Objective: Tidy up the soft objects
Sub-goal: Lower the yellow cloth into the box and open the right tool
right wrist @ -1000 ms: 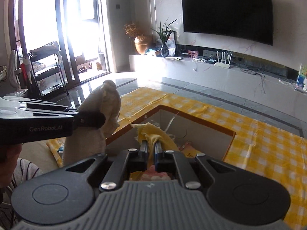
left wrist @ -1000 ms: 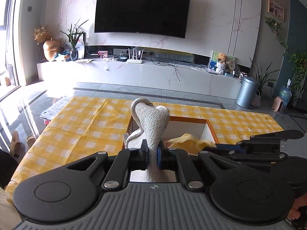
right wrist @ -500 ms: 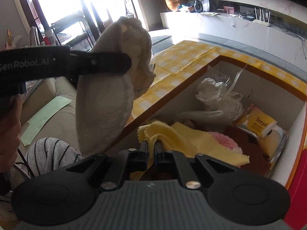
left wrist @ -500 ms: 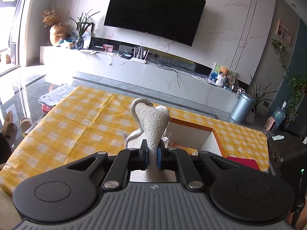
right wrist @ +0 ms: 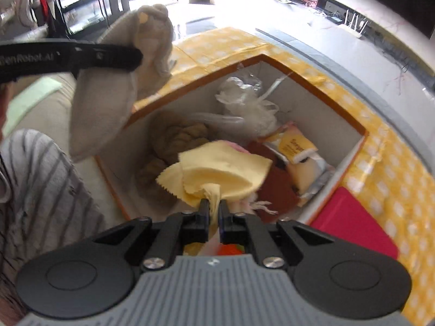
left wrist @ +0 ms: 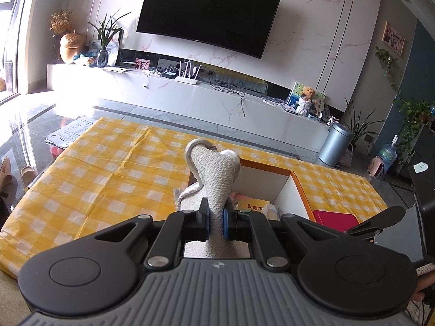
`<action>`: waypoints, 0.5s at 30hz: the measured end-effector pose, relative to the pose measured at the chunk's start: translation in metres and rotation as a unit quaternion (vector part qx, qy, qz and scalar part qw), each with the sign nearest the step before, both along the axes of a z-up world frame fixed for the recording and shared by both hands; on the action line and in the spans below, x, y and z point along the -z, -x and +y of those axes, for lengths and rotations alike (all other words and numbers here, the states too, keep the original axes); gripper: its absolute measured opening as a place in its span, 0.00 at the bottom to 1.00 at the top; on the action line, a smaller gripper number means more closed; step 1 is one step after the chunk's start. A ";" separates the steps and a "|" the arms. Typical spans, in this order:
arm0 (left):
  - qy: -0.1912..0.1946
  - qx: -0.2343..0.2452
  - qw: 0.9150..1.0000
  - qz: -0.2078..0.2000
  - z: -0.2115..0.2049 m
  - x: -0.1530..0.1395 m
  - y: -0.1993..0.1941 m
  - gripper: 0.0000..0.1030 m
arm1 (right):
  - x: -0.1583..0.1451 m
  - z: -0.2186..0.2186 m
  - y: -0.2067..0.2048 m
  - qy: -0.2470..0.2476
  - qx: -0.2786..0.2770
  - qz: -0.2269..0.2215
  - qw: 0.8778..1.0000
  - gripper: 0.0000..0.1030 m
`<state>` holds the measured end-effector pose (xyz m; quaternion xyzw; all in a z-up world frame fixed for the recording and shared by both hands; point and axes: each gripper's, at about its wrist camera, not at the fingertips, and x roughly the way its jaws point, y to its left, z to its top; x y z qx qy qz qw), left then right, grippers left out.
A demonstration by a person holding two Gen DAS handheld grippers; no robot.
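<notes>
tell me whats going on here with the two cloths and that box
A person is sorting soft things with a handheld claw in each hand. The left claw is shut on a bunched white towel, held up above the near edge of the open box. The right claw is shut on a yellow cloth, held over the box, which already holds a plastic bag, a brown knit item and snack packets. The box sits on a yellow checked tablecloth.

Wrist views, shared box [left wrist: 288,187], blurry right.
</notes>
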<state>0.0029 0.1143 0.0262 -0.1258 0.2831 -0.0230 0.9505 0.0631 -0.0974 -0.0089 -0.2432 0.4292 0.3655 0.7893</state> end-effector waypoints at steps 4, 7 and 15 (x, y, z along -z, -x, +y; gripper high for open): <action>-0.004 0.016 1.000 0.006 -0.005 0.001 0.000 0.10 | 0.019 0.006 0.005 0.070 -0.019 -0.020 0.997 0.04; -0.012 0.021 1.000 0.008 -0.010 0.002 -0.001 0.10 | 0.029 0.014 0.017 0.128 -0.045 -0.088 0.987 0.05; -0.019 0.035 0.999 0.017 -0.022 0.004 -0.003 0.10 | 0.017 -0.009 0.010 0.071 -0.009 -0.079 0.994 0.44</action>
